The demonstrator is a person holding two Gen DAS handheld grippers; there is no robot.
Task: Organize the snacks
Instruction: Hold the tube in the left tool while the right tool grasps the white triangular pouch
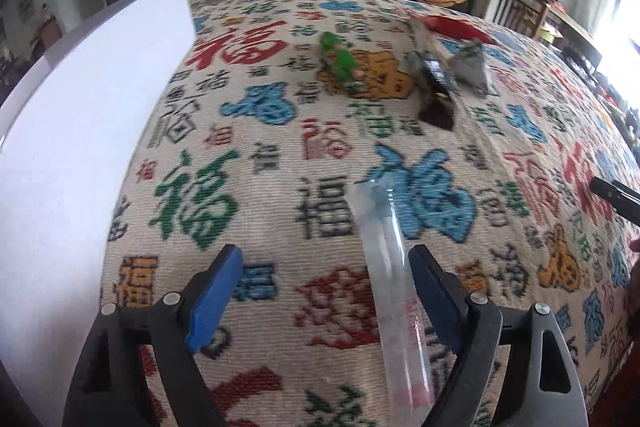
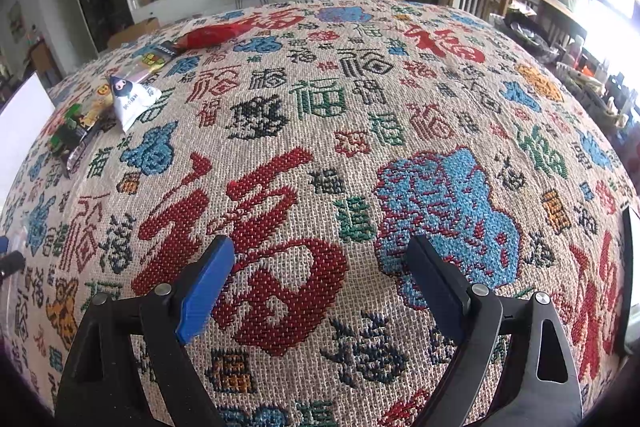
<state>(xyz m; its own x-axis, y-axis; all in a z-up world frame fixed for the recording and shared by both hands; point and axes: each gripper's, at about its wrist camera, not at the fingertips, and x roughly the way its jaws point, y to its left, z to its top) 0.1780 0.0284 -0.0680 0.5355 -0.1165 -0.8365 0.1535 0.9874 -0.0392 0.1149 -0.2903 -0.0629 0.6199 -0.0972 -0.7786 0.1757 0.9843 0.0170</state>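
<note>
My left gripper (image 1: 324, 275) is open above the patterned tablecloth (image 1: 280, 147). A long clear plastic snack packet (image 1: 390, 267) lies between its jaws, close against the right finger (image 1: 432, 291). Farther off lie a green packet (image 1: 340, 61), a dark packet (image 1: 434, 87), a grey pyramid packet (image 1: 470, 65) and a red packet (image 1: 452, 25). My right gripper (image 2: 320, 271) is open and empty over the cloth. In the right wrist view the white pyramid packet (image 2: 134, 97), the green packet (image 2: 74, 127) and the red packet (image 2: 208, 35) lie at far left.
A white box wall (image 1: 80, 115) stands at the left of the left wrist view, and shows at the far left edge of the right wrist view (image 2: 24, 123). The other gripper's tip (image 1: 616, 193) shows at the right edge. Chairs and a TV cabinet stand beyond the table.
</note>
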